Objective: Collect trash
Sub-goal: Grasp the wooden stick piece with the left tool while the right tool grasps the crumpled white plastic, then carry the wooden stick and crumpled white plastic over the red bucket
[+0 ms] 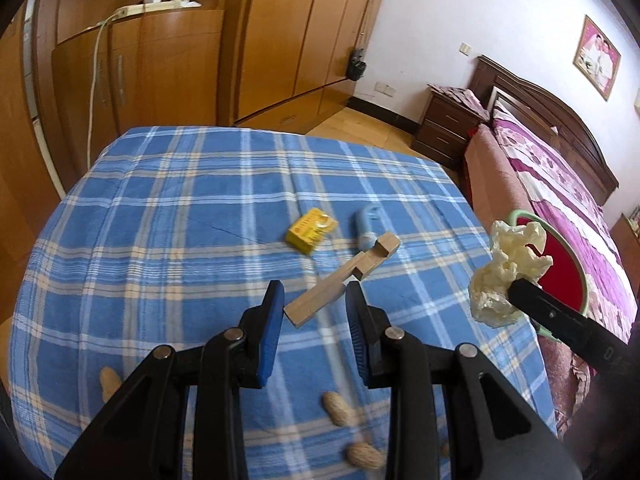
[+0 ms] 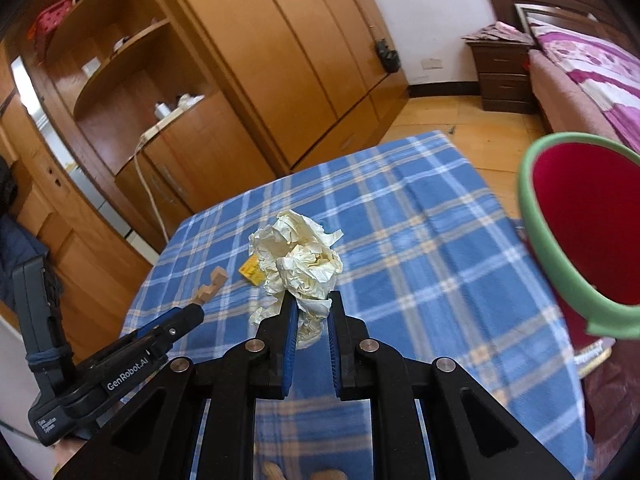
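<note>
The paper wad (image 2: 298, 258) is pinched at its lower end by the right gripper (image 2: 312, 304), its jaws nearly closed on it, held clear above the plaid cloth (image 2: 420, 240) so it can be carried. The bin (image 2: 536, 216) waits just right, past the cloth's edge, mouth open toward it, with free air between. The left gripper (image 1: 314, 300) grips nothing, its jaws partly open, hanging over the wood stick (image 1: 340, 280). Peanuts (image 1: 338, 408) lie near the front edge.

A wooden wardrobe (image 1: 280, 40) stands behind the table, with a dark nightstand (image 1: 446, 128) beside the bed (image 1: 560, 184).
</note>
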